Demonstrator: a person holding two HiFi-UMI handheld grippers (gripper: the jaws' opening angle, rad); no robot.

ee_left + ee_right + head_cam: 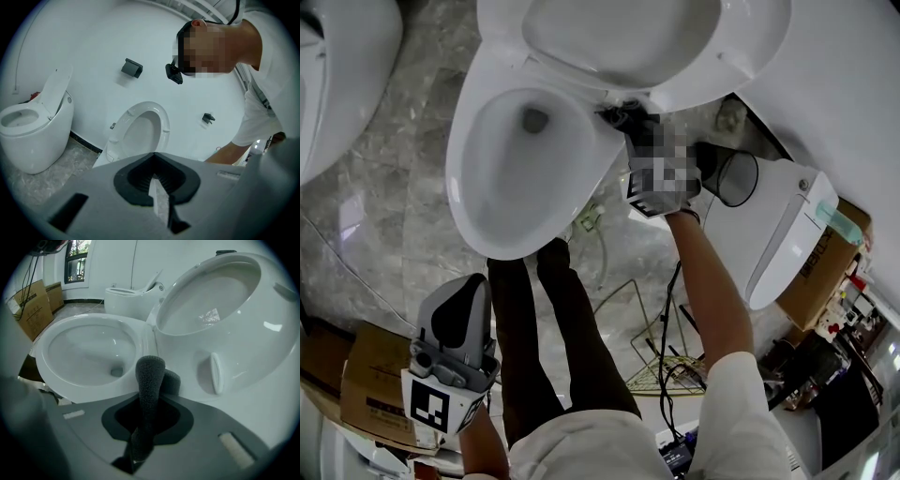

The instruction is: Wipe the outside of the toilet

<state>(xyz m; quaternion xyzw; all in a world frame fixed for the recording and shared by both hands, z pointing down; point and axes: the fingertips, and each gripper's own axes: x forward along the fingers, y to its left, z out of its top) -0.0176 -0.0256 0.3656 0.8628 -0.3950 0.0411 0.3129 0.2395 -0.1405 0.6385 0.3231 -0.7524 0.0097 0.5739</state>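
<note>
The white toilet (pixel 502 178) stands with its bowl open and its lid (pixel 619 37) raised. My right gripper (pixel 625 118) is shut on a dark grey cloth (pixel 150 373) and presses it against the back of the rim beside the hinge. In the right gripper view the bowl (pixel 89 350) lies to the left of the cloth and the lid (pixel 225 310) to its right. My left gripper (pixel 459 298) hangs low at the left beside the person's leg, away from the toilet. Its jaws are shut with nothing between them (pixel 157 180).
A second toilet (pixel 337 66) stands at the upper left and another white unit (pixel 787 225) at the right. Cardboard boxes (pixel 352 375) sit at the lower left. Cables and a wire rack (pixel 661 370) lie on the marble floor. The person's legs (pixel 553 337) stand before the bowl.
</note>
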